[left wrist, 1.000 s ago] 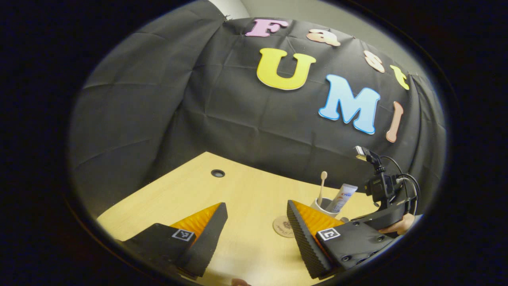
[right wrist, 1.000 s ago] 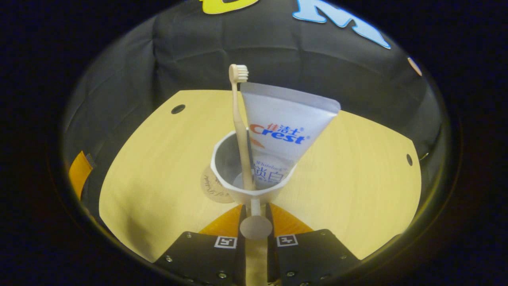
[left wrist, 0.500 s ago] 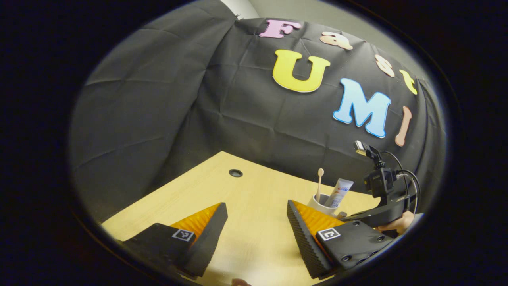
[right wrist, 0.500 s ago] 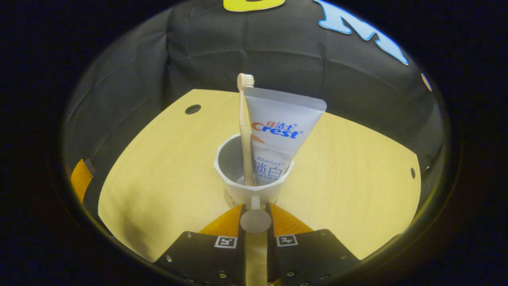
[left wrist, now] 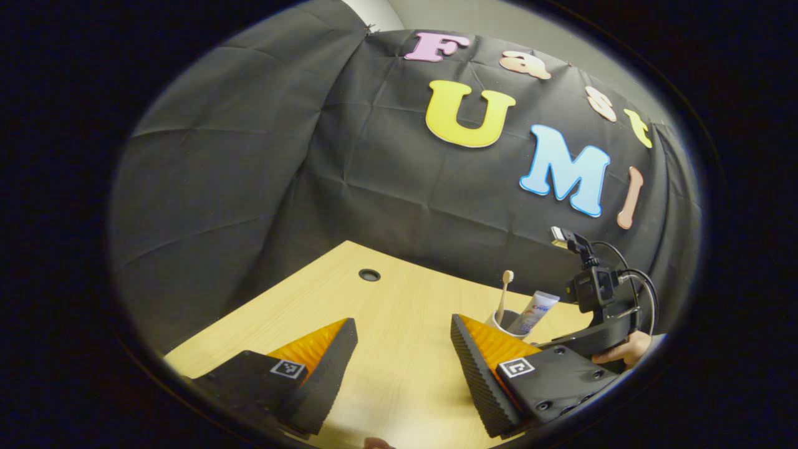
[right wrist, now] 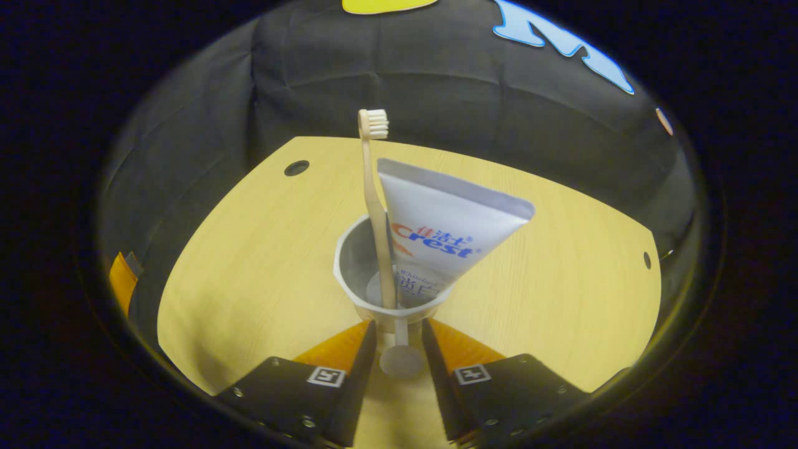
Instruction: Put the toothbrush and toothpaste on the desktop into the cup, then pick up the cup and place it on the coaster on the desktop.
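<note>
Right gripper view, nearest first: your right claw has its two fingers spread a little, one on each side of the cup's handle, with a gap showing on both sides, so they no longer press on it. Just ahead of the fingertips stands the white cup, upright on the desk. Inside it, the toothbrush rises straight with its bristles up, and the toothpaste leans to the right of it. The coaster cannot be made out; judged from this, it lies hidden under the cup, though that is not certain.

Left gripper view: your left claw hangs wide open and empty over bare desk. Beyond its right finger, well apart, the cup and your hand on the right claw appear.

The step in hand is the release after placing. Next, draw the right claw straight back along the handle, level, so neither finger catches it and tips the cup.
</note>
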`<state>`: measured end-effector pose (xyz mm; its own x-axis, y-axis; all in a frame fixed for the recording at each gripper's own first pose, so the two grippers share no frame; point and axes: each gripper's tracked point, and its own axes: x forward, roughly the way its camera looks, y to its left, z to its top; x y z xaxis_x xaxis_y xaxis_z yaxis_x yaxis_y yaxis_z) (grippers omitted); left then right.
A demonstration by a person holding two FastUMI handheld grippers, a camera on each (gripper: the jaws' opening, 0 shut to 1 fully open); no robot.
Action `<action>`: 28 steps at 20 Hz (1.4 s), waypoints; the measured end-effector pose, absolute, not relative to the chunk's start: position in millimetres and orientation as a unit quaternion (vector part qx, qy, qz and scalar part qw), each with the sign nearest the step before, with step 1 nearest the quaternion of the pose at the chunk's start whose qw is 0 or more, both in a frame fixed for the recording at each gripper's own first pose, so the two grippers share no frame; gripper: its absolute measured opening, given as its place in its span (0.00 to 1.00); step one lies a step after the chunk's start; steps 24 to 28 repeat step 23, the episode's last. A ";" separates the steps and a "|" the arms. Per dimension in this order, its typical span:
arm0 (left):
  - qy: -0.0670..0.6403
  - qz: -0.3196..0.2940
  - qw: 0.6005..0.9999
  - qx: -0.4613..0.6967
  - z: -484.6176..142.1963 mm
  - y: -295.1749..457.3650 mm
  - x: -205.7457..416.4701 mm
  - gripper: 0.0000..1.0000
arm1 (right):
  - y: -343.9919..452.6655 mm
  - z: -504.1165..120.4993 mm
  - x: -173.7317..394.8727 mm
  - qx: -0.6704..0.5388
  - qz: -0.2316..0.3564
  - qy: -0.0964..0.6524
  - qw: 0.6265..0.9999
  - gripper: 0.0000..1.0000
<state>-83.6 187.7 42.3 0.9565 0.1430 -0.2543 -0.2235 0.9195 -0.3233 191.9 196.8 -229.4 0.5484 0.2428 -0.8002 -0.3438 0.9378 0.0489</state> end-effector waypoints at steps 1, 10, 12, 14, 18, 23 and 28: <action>0.113 0.094 0.973 -0.176 45.2 186.5 -83.0 0.93 | 196.7 -227.7 190.1 -0.060 0.168 0.440 0.880 0.69; 0.089 0.060 0.983 -0.150 87.6 127.2 -80.5 0.96 | 162.0 -169.1 145.3 -0.032 0.185 0.385 0.904 0.90; 0.085 0.051 0.985 -0.141 96.4 113.0 -79.5 0.93 | 147.0 -148.2 137.9 -0.019 0.182 0.363 0.914 0.90; 0.081 0.043 0.987 -0.132 105.3 99.6 -77.6 0.96 | 131.3 -126.0 135.0 -0.007 0.175 0.333 0.927 0.90; 0.069 0.030 0.990 -0.116 127.6 72.1 -73.9 0.96 | 90.8 -78.9 126.3 -0.008 0.155 0.256 0.954 0.89; 0.047 0.014 0.993 -0.103 158.0 30.0 -72.3 0.96 | 45.4 -33.4 110.7 -0.043 0.127 0.151 0.979 0.89; 0.047 0.014 0.993 -0.103 158.0 30.0 -72.3 0.96 | 45.4 -33.4 110.7 -0.043 0.127 0.151 0.979 0.89</action>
